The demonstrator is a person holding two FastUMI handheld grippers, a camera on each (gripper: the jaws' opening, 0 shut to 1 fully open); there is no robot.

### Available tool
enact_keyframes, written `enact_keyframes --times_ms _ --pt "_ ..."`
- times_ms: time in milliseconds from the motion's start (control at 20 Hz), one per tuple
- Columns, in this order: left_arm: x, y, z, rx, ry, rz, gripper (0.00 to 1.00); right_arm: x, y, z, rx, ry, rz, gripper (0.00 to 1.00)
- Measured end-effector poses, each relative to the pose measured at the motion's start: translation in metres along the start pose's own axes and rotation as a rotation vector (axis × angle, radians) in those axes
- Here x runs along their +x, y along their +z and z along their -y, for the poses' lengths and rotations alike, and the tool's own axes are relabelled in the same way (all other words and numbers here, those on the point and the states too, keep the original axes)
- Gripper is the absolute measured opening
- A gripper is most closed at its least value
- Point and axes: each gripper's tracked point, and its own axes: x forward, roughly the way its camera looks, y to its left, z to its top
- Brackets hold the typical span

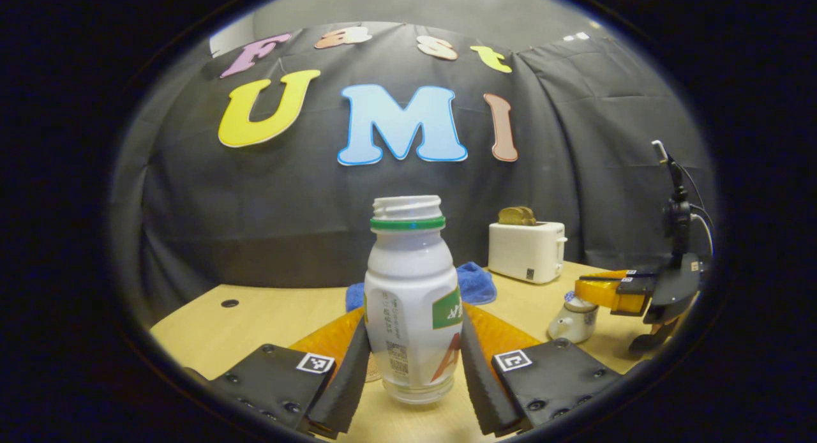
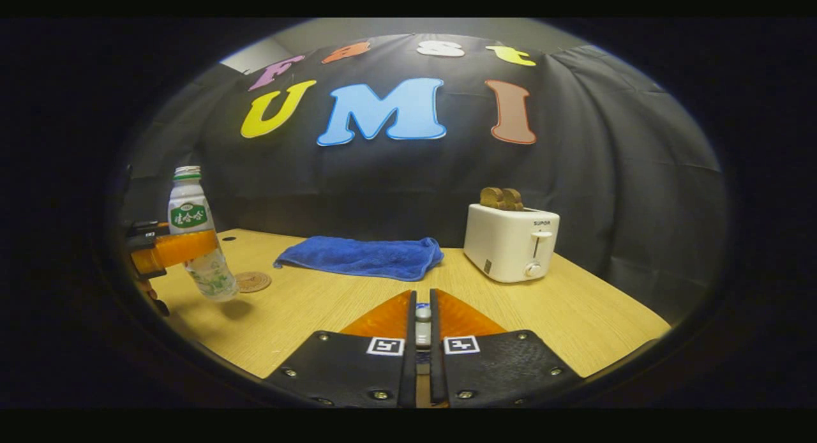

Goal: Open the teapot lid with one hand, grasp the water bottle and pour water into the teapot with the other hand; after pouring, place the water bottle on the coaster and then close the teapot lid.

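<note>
The left gripper [image 1: 413, 360] had the water bottle [image 1: 412, 302] pinched between both fingers, uncapped, its base clear of the table [image 1: 255, 318]. From the right gripper view the same bottle [image 2: 198, 239] hung tilted above the wood, its shadow beneath it, and the coaster [image 2: 253, 281] lay just beyond it on the left. Over on the right of the left gripper view sat the teapot [image 1: 574, 320], small and pale, with the right gripper [image 1: 622, 293] reaching in right above it. In its own view the right gripper [image 2: 422, 322] was squeezed down narrow on a small grey knob [image 2: 422, 315]; whether that belonged to the lid could not be told. Far back lay a blue towel [image 2: 364, 256], and a white toaster [image 2: 510, 242] stood to its right.
</note>
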Motion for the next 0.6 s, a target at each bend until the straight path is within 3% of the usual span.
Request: enact_keyframes --times_ms 50,100,150,200,250,300,350,400,500,550,600 --pt "0.001 -0.001 0.000 -0.018 -0.003 -0.001 0.82 0.000 -0.001 0.001 0.004 0.001 0.001 0.08" --pt "0.002 -0.005 0.001 -0.034 -0.012 -0.006 0.76 0.000 -0.002 0.001 0.012 0.001 0.000 0.08" --pt "0.002 -0.007 0.000 -0.045 -0.012 -0.010 0.82 0.001 -0.009 0.000 0.018 0.006 -0.016 0.08" --pt "0.003 -0.010 -0.002 -0.046 -0.007 -0.018 0.82 0.002 -0.014 -0.001 0.017 0.008 -0.036 0.00" --pt "0.004 -0.013 -0.004 -0.042 0.001 -0.025 0.82 0.002 -0.011 -0.001 0.007 0.008 -0.022 0.08" --pt "0.005 -0.016 -0.004 -0.039 0.003 -0.032 0.82 0.005 -0.014 0.000 0.000 0.003 -0.024 0.08" --pt "0.005 -0.018 -0.004 -0.040 0.004 -0.038 0.82 0.000 -0.013 0.000 -0.002 0.001 -0.028 0.29" --pt "0.006 -0.019 -0.004 -0.041 0.004 -0.042 0.70 -0.003 -0.013 0.002 -0.011 -0.011 -0.031 0.29" --pt "0.007 -0.019 -0.009 -0.048 0.008 -0.039 0.82 -0.008 -0.002 0.000 -0.013 -0.004 0.004 0.35" --pt "0.008 -0.019 -0.013 -0.052 0.009 -0.037 0.76 -0.013 0.005 0.003 -0.014 -0.016 0.033 0.48" --pt "0.009 -0.021 -0.016 -0.058 0.011 -0.039 0.70 -0.017 0.011 0.004 -0.016 -0.028 0.059 0.49"
